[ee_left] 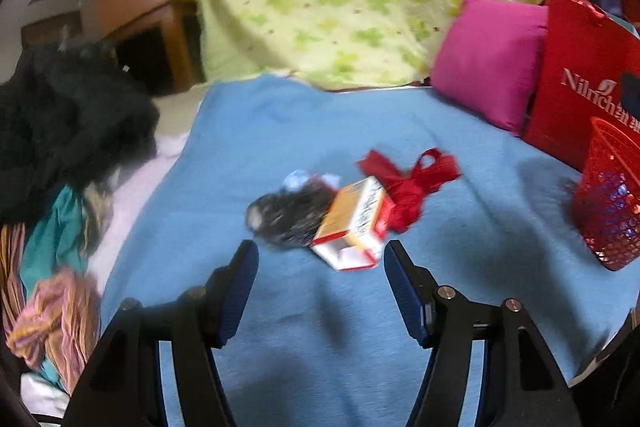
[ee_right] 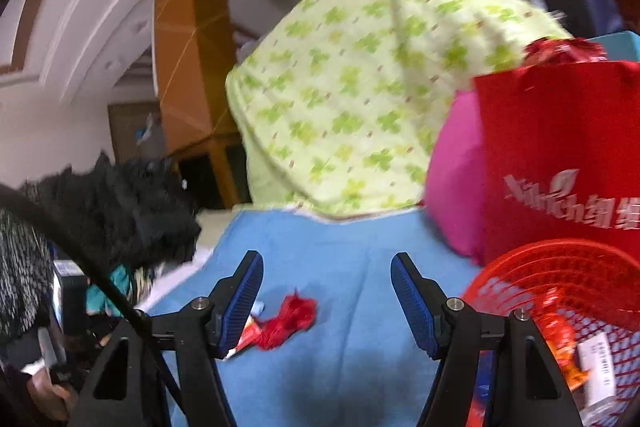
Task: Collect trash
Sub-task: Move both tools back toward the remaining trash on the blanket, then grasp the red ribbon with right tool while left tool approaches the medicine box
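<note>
The left tool (ee_left: 321, 254) is being held angled down over the blue blanket (ee_left: 460, 227) on the bed, its jaws released with nothing between them. The right tool (ee_right: 327, 265) is being held closer to level, likewise released and empty. At 8 o'clock in the right wrist view, a hand (ee_right: 50, 393) under a speckled sleeve (ee_right: 20, 275) is being shown.

White lettering, roughly "Nilrich" followed by characters too blurred to read, is being displayed on the red bag (ee_left: 580, 83). Print on the small carton (ee_left: 352, 223) cannot be read.

The trash is lying just beyond the left tool's tips at 12 o'clock: the carton, a dark crumpled wrapper (ee_left: 284, 215) touching it at 9 o'clock, and a red ribbon (ee_left: 408, 183) at 1 o'clock. The red mesh basket (ee_left: 610, 195), at 3 o'clock, is already holding wrappers (ee_right: 560, 339).
</note>
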Available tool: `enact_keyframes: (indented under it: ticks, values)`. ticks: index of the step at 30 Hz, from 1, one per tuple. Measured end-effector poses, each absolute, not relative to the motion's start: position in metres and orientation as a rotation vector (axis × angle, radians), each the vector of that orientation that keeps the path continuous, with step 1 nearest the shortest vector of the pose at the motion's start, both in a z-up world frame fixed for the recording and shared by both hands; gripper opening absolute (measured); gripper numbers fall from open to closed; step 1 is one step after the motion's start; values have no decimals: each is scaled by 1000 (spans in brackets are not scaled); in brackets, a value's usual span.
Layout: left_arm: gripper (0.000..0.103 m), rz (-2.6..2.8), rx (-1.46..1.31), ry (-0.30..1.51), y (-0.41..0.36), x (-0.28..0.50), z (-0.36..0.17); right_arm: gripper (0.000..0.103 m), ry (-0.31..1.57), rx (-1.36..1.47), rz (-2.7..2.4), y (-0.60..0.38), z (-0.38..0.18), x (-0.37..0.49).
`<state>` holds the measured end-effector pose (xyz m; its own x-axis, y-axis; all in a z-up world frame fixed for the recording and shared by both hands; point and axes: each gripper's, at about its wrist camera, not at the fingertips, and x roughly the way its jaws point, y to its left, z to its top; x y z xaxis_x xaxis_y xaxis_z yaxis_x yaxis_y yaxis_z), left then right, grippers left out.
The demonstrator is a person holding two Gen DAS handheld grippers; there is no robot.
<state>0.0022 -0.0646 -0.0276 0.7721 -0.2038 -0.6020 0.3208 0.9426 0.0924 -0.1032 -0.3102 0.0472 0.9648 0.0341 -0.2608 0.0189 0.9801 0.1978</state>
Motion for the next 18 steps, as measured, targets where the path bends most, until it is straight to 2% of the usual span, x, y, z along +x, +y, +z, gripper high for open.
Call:
enact_keyframes:
  ticks: [9,18]
  values:
    - [66,-369,86,680,-49,26,-51,71,564,222,22,-277,5,-30]
    - [66,-517,-67,748,-51,66,-69,69,756,439,91,-287,-38,35]
